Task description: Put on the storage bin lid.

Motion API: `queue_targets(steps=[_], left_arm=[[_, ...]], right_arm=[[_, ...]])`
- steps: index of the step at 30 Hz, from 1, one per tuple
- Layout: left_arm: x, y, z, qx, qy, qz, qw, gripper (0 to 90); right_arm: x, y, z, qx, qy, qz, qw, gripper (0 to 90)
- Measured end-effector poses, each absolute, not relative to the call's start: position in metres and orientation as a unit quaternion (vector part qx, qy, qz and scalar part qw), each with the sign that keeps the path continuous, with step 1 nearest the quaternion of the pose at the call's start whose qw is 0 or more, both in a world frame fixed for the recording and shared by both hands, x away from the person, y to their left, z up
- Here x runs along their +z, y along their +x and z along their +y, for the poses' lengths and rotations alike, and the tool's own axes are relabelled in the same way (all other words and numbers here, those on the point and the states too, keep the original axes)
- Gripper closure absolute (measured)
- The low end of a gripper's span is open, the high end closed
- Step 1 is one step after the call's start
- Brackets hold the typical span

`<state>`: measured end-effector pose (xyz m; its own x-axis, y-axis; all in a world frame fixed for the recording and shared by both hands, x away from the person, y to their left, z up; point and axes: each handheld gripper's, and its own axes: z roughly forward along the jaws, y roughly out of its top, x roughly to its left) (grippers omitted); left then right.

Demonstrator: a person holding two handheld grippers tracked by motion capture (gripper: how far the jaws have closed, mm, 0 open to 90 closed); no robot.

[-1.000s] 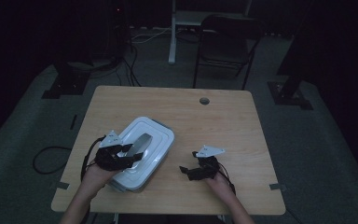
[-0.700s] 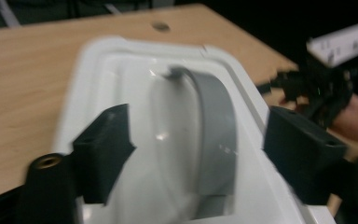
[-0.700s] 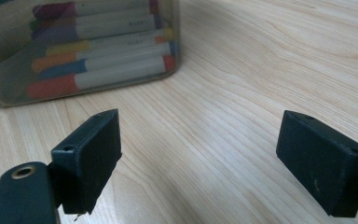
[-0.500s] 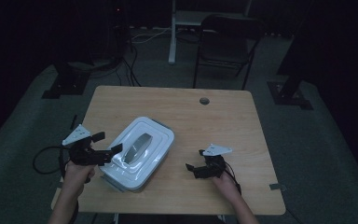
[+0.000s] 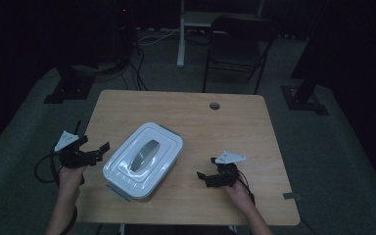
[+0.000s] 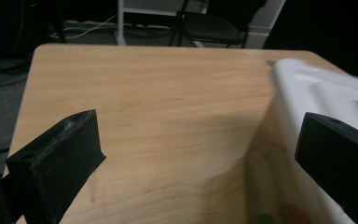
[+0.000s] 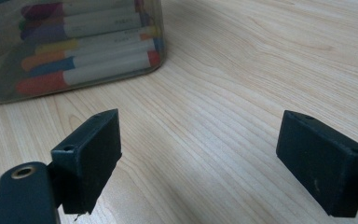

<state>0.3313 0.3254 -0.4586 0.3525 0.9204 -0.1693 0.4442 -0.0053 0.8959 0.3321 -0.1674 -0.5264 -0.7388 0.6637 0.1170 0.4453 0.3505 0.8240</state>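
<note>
1. White-lidded clear plastic box of marker pens point(image 5: 143, 160) sits left of centre on the wooden table point(image 5: 225, 127) — rigid, smooth-sided, prob. light; best taken by the grey lid handle point(image 5: 145, 154).
2. Left gripper point(image 5: 94, 151) just opened wide, nothing between; right gripper point(image 5: 206, 177) wide, empty.
3. Box latches, pen count — hard to make out.

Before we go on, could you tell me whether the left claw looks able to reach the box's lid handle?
Probably yes: the left claw is open beside the box, nothing covering the lid handle.
</note>
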Motion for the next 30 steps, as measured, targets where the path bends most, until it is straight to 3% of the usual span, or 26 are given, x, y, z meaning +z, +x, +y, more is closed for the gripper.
queue_targets(steps=[13, 30], left_arm=[[-0.515, 0.346, 0.322, 0.229, 0.679, 0.54, 0.441, 1.0], [-0.53, 0.344, 0.306, 0.219, 0.696, 0.537, 0.423, 1.1]], right_arm=[[-0.527, 0.332, -0.165, 0.457, 0.342, 0.813, 0.118, 13.5], [-0.53, 0.333, -0.153, 0.451, 0.359, 0.806, 0.134, 13.5]])
